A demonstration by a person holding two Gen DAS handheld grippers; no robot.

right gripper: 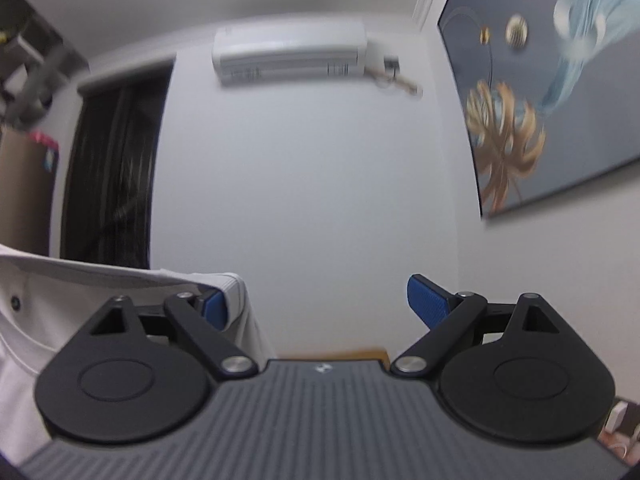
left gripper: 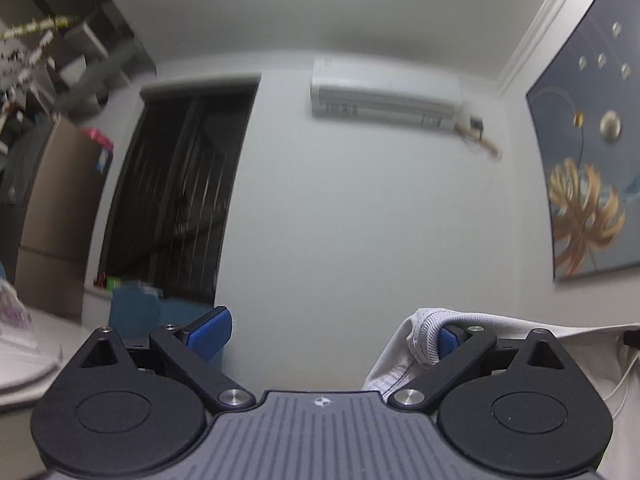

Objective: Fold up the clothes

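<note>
A pale grey-white garment is stretched between the two grippers, both raised and pointing at the wall. In the left wrist view my left gripper (left gripper: pixel 330 338) is open wide; the garment's ribbed edge (left gripper: pixel 430 330) is hooked over its right blue pad (left gripper: pixel 448 344), the left pad (left gripper: pixel 210 336) is bare. In the right wrist view my right gripper (right gripper: pixel 316 304) is open wide; the garment (right gripper: pixel 60 280) is draped over its left pad (right gripper: pixel 216 308), and a small button (right gripper: pixel 15 303) shows. Its right pad (right gripper: pixel 428 304) is bare.
A white wall with an air conditioner (left gripper: pixel 384 96) lies ahead. A dark doorway (left gripper: pixel 176 192) is to the left, with cardboard boxes (left gripper: pixel 52 216) and a blue bin (left gripper: pixel 136 312). A framed painting (right gripper: pixel 552 92) hangs on the right wall.
</note>
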